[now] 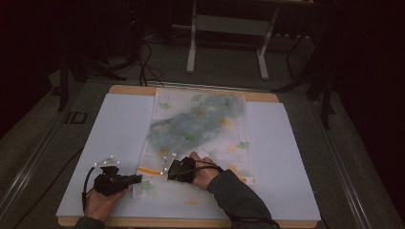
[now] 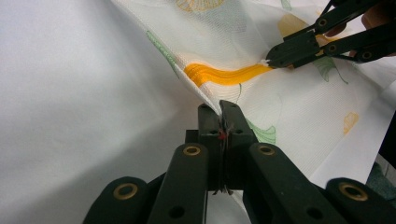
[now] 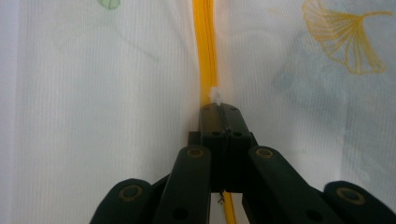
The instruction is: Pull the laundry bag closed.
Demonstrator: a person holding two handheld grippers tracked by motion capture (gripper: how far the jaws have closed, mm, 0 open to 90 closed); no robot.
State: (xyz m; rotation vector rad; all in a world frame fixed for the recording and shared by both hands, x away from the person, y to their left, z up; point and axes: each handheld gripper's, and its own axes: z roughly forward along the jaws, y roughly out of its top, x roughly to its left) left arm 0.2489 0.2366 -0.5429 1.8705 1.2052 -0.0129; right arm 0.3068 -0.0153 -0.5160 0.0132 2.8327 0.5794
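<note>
A sheer white mesh bag point(image 1: 200, 129) printed with yellow and green leaves lies on the white table cover point(image 1: 114, 138), with bluish-green cloth inside it. An orange zipper point(image 1: 150, 171) runs across its near end. My left gripper point(image 1: 138, 179) is at the bag's near left corner, shut on the mesh edge point(image 2: 219, 109) just below the zipper's end point(image 2: 224, 74). My right gripper point(image 1: 168, 172) is a little further right, shut on the small white zipper pull point(image 3: 215, 94) with the orange zipper point(image 3: 203, 46) running straight ahead. The right gripper point(image 2: 273, 58) pinches the zipper in the left gripper view.
The table's wooden rim point(image 1: 129, 89) shows at the far edge. Beyond it on the dark floor stand a white metal frame point(image 1: 229, 28) and loose cables point(image 1: 148, 62). White cover lies bare to the left and right of the bag.
</note>
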